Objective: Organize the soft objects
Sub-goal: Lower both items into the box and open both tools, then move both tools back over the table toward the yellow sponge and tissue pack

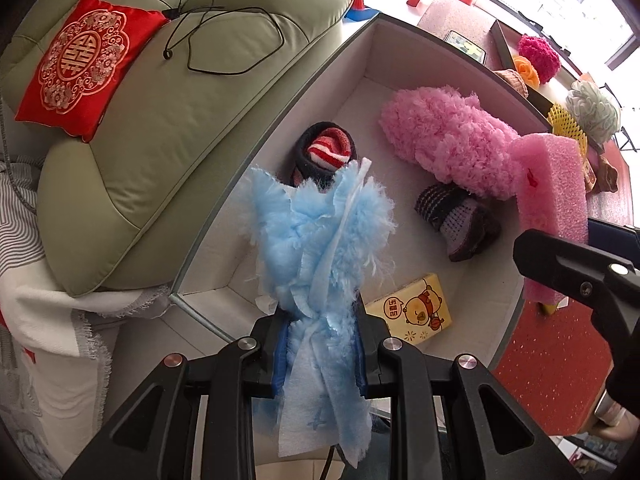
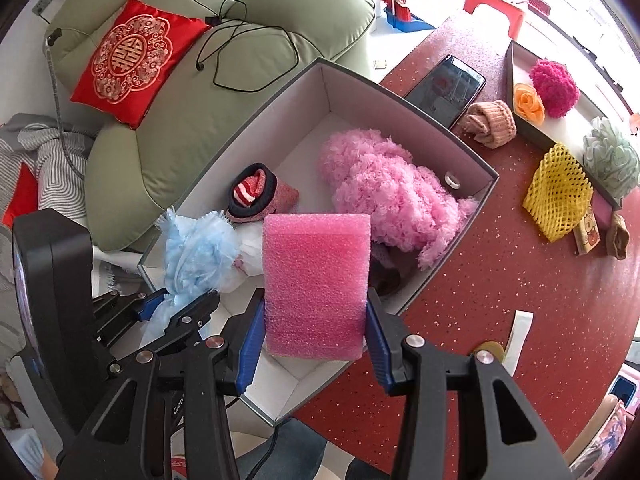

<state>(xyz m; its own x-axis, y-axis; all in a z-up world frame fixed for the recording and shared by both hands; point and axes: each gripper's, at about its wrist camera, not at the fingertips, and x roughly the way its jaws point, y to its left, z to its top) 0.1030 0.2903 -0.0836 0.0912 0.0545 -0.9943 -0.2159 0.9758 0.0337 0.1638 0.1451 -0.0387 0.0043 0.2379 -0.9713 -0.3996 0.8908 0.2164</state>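
Our left claw (image 1: 322,354) grips a blue duster (image 1: 320,240) and our right claw (image 2: 316,344) a pink foam block (image 2: 318,280), both over the box's (image 2: 452,248) crowded near end.

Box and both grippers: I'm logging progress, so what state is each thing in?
Box: open, partly filled.
Blue duster: clamped in left gripper, over box.
Pink foam block: clamped in right gripper, over box.
Phone: lying flat on table.

My left wrist view: looks steeply down, close over the grey box (image 1: 280,128), sofa at left. My right wrist view: tilted down from the table side, slightly farther back. Shared: the box, red cushion (image 2: 132,60), pink foam block (image 1: 552,200).
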